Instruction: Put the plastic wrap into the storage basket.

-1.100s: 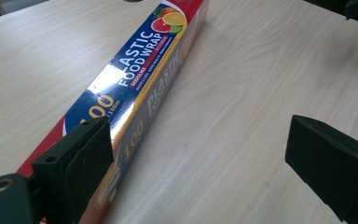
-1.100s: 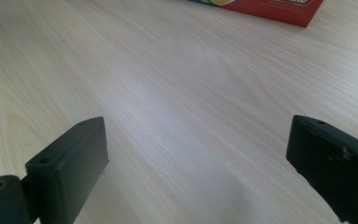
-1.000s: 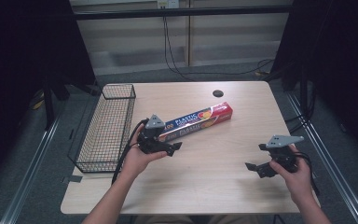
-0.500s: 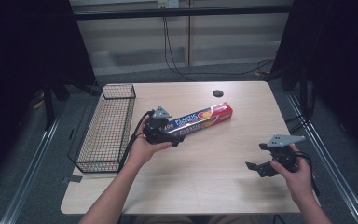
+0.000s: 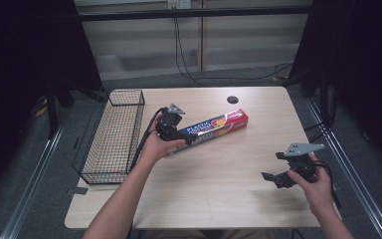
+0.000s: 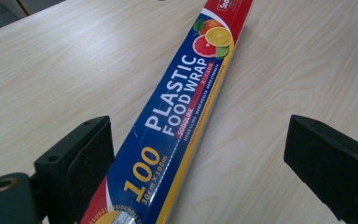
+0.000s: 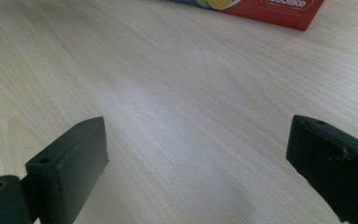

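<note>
At frame centre, the left hand-held gripper point(image 5: 188, 140) straddles, jaws spread, the near end of a plastic wrap box point(image 5: 214, 128): light, stiff, slippery cardboard, best pinched across its narrow sides.

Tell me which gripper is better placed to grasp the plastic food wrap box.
Left. The left gripper has its open jaws around the plastic food wrap box; the right gripper is open too, but apart from it.
</note>
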Available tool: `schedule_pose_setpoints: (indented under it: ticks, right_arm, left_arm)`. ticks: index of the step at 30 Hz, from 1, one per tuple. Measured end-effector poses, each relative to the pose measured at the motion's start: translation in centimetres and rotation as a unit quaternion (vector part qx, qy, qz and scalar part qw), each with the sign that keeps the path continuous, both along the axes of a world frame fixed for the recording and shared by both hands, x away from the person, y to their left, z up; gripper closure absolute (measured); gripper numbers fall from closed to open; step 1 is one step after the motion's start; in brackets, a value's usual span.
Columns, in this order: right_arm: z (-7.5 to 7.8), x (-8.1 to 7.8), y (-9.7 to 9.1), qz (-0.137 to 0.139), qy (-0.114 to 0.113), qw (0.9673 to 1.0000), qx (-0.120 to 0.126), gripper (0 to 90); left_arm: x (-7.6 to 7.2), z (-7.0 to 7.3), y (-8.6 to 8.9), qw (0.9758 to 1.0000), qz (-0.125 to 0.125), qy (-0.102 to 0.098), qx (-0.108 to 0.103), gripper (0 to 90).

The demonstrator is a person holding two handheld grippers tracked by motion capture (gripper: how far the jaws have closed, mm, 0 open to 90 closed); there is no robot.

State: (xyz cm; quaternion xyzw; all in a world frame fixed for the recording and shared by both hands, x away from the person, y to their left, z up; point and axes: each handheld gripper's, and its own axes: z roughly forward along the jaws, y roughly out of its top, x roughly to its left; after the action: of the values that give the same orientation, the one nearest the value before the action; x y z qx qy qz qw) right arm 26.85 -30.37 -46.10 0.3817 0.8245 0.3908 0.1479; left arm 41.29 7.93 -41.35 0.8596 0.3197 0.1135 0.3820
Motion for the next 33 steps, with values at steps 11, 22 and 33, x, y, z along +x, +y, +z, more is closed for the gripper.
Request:
schedule_pose_setpoints:
  ticks: [11, 22, 33]
  right_arm:
    - [0.0, -0.1, 0.0, 0.000, -0.001, 1.0000, 0.000, 5.0]
    - [0.0, -0.1, -0.1, -0.002, 0.000, 1.0000, 0.001, 5.0]
    - [0.0, 0.0, -0.1, 0.001, -0.001, 1.0000, 0.001, 5.0]
  left_arm:
    - [2.5, -0.2, -1.0, 0.9997, 0.003, 0.021, 0.016, 8.3]
    - [4.1, -1.3, -2.2, 0.9979, -0.009, 0.053, 0.035, 9.4]
    - [5.3, -3.1, -2.9, 0.9965, -0.021, 0.063, 0.051, 8.0]
